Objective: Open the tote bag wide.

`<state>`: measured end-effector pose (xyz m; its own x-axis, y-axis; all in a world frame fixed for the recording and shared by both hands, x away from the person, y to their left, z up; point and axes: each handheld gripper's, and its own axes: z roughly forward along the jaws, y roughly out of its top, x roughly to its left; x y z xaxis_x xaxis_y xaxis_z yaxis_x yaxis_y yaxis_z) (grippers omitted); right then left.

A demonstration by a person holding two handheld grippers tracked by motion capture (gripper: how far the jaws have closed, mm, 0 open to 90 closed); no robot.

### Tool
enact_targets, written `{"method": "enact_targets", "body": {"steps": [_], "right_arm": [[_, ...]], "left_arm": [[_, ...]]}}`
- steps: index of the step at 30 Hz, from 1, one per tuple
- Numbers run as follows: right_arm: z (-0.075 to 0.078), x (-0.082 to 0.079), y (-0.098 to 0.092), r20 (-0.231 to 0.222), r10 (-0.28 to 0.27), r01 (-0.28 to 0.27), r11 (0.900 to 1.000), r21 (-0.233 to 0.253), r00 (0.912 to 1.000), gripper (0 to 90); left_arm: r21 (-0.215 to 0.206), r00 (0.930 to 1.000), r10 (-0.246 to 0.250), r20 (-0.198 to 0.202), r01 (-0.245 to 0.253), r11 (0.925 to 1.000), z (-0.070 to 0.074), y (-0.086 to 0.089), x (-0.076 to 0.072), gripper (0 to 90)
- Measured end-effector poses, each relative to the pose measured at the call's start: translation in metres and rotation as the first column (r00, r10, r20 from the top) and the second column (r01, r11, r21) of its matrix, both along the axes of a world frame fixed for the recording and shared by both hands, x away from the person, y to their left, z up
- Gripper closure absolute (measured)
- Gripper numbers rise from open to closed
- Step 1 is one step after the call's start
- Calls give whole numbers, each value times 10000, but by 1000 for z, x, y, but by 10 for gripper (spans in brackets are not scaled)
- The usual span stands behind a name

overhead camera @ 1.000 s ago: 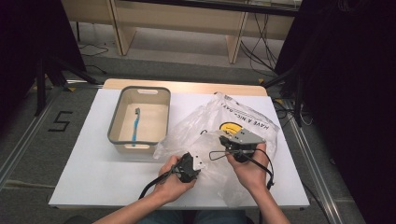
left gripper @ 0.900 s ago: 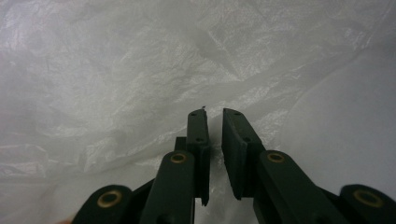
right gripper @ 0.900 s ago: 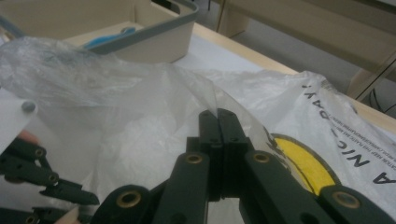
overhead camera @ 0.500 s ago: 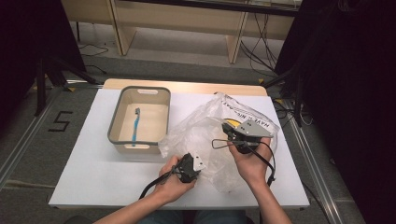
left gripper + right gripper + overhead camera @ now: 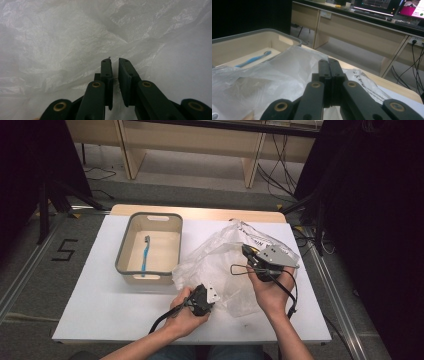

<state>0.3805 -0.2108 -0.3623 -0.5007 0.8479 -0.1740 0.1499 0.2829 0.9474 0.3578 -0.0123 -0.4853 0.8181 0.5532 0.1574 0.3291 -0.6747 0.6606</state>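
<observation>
I hold two tools over the white counter [image 5: 100, 295]. The clear plastic bag [image 5: 220, 262] lies crumpled on the counter, right of centre, just beside the beige bin [image 5: 150, 217] with the grey rim. A blue toothbrush [image 5: 145, 256] lies flat on the floor of that bin.

Left tool [image 5: 204, 299]: positioned low at the near edge of the bag, pointing into the film. In the left gripper view the left tool [image 5: 114, 61] has its jaws standing a narrow slit apart, with bag film [image 5: 75, 45] directly ahead of the tips. I cannot tell whether any film is pinched in the slit.

Right tool [image 5: 248, 254]: raised above the right part of the bag, with its grey plate [image 5: 276, 256] on top and its cable looping down past my wrist. In the right gripper view the right tool [image 5: 328, 61] has its jaws pressed flat together with no gap. Bag film [image 5: 274, 75] lies beneath and around the jaws; I cannot tell whether a fold is caught between them. The bin [image 5: 249, 37] and toothbrush [image 5: 253, 59] appear beyond the bag.
</observation>
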Motion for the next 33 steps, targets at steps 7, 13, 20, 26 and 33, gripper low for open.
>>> {"method": "enact_targets", "body": {"steps": [7,13,20,26,33], "right_arm": [[-1,0,0,-77,27,-27,10000,10,10000,900],[-3,1,-3,-133,-6,6,10000,29,9999,900],[-2,0,-3,-137,-22,23,10000,47,9999,900],[-2,1,-4,-149,-54,55,10000,69,9999,900],[-2,0,-3,-148,-31,32,10000,75,9999,900]], "left_arm": [[-94,10000,-59,-39,59,9999,6,3,-1,784],[-796,9998,-84,155,97,9968,31,15,-9,704],[-1436,9998,47,179,-21,9896,57,33,-20,539],[-1767,9990,258,368,-189,9841,75,46,-25,475],[-2076,9953,705,666,-553,9767,86,57,-20,489]]}}
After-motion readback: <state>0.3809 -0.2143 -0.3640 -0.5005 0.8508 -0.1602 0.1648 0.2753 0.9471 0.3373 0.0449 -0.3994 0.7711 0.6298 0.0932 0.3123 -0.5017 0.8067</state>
